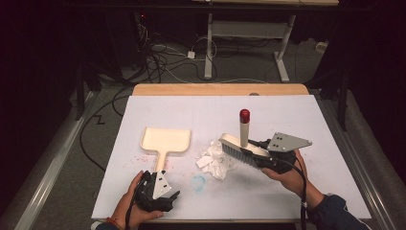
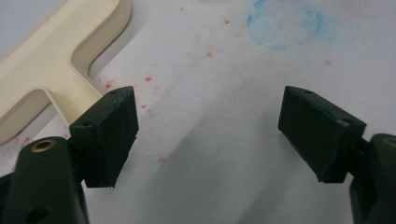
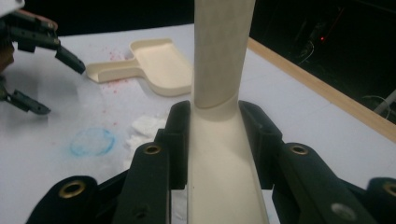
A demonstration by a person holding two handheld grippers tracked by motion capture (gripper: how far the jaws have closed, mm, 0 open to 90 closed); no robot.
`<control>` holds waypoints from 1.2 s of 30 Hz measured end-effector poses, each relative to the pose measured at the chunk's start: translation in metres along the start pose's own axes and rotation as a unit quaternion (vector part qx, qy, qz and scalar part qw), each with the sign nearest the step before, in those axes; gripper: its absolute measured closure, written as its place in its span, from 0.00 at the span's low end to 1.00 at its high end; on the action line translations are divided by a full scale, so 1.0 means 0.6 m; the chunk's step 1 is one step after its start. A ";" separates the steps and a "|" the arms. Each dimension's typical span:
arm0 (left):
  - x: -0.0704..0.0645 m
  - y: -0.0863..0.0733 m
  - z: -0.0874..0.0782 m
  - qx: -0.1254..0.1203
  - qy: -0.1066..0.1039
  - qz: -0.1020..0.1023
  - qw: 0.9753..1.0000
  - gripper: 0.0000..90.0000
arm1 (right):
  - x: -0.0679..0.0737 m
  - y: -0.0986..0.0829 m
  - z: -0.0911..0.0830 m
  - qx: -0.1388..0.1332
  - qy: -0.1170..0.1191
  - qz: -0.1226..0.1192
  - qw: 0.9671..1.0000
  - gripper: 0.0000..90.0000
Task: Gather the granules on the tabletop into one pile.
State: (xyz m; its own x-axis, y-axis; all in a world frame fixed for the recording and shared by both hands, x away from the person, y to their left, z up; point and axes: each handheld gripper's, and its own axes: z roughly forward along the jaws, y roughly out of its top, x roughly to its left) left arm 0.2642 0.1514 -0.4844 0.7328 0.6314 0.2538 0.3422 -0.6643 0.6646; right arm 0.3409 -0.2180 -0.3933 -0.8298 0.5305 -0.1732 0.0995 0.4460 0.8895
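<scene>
A cream dustpan [image 1: 165, 140] lies flat at centre left, handle toward the person. My left gripper [image 1: 168, 184] rests open just below the handle's end, nothing between its jaws. In the left gripper view the dustpan handle [image 2: 49, 65] lies beside the left fingertip [image 2: 109, 133], and the left gripper [image 2: 210, 114] gapes over bare sheet. My right gripper [image 1: 256, 157] is shut on a cream brush [image 1: 239, 145] whose red-tipped handle [image 1: 244, 115] stands upright. The brush's bristles touch a pile of crumpled white paper [image 1: 214, 160]. In the right gripper view the right gripper [image 3: 215, 119] clamps the brush body [image 3: 219, 158].
A blue ring stain [image 1: 197, 182] and red specks [image 1: 139, 157] mark the white sheet [image 1: 297, 120] on the table. A wooden table edge [image 1: 220, 89] runs along the back. Cables and a desk frame [image 1: 249, 33] stand on the floor beyond.
</scene>
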 end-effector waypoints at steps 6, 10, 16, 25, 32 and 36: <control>0.001 0.000 0.000 0.001 0.002 0.001 1.000 0.21 | -0.010 0.007 -0.015 -0.031 0.002 0.028 0.999 0.76; 0.002 0.000 -0.001 -0.001 0.004 -0.004 1.000 0.21 | -0.013 0.016 -0.024 -0.054 -0.012 0.031 0.998 0.76; 0.003 0.001 0.001 0.001 0.008 -0.011 1.000 0.21 | -0.014 0.012 -0.001 -0.046 -0.033 0.028 0.998 0.76; 0.014 -0.002 -0.003 -0.006 0.040 -0.037 0.998 0.21 | -0.037 -0.030 0.062 -0.003 -0.052 0.036 0.998 0.76; 0.014 -0.004 -0.007 -0.006 0.039 -0.036 0.999 0.21 | -0.051 -0.051 0.059 0.032 -0.022 0.062 0.997 0.76; 0.014 -0.002 -0.007 -0.007 0.038 -0.035 0.999 0.21 | -0.050 -0.044 0.042 0.019 0.010 0.065 0.998 0.76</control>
State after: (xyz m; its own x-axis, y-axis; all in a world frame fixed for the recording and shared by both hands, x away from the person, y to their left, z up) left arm 0.2676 0.1594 -0.4802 0.6606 0.7048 0.2587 0.3828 -0.6126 0.6915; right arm 0.3766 -0.2276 -0.4222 -0.8187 0.5721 -0.0488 0.2280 0.4020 0.8868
